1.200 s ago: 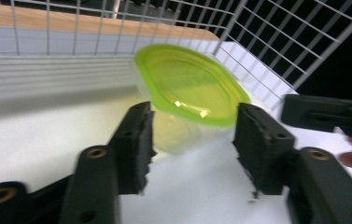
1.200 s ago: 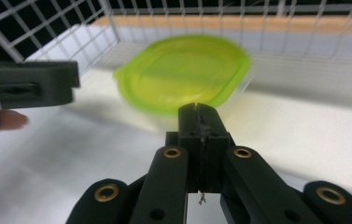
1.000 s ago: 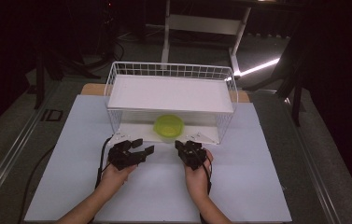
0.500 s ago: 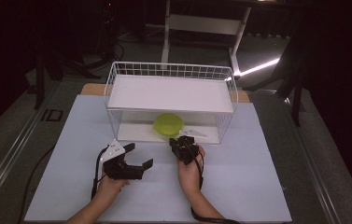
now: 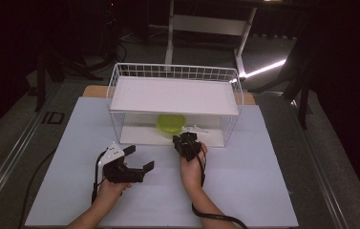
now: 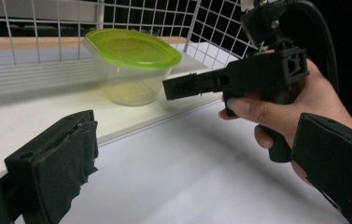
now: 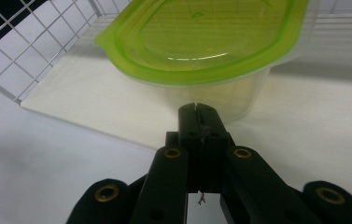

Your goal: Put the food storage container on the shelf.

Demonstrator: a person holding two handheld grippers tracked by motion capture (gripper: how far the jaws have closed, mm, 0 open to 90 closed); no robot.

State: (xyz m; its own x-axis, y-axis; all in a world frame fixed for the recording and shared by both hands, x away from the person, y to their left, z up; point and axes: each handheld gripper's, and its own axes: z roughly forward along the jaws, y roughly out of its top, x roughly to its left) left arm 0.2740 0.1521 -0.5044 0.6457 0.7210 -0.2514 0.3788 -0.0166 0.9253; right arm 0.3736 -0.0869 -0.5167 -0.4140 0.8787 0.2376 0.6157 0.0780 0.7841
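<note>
Centrally, a clear plastic container [image 5: 170, 126] with a lime-green lid [image 6: 131, 46] sits on the lower shelf of a white wire rack [image 5: 175, 76], near the open front edge of that shelf. The rack stands on a worktop [image 5: 263, 181] covered in white. The right gripper [image 5: 185, 141], jaws pressed together and holding nothing, points at the container from just in front of it, its tip close to the clear wall below the lid rim. The left gripper [image 5: 138, 159] rests further from the container, over the worktop, jaws spread wide and empty. The container looks light, thin-walled and smooth, so likely slippery and a little flexible; the overhanging lid rim or opposite sides of the tub seem the safest places to grip.
</note>
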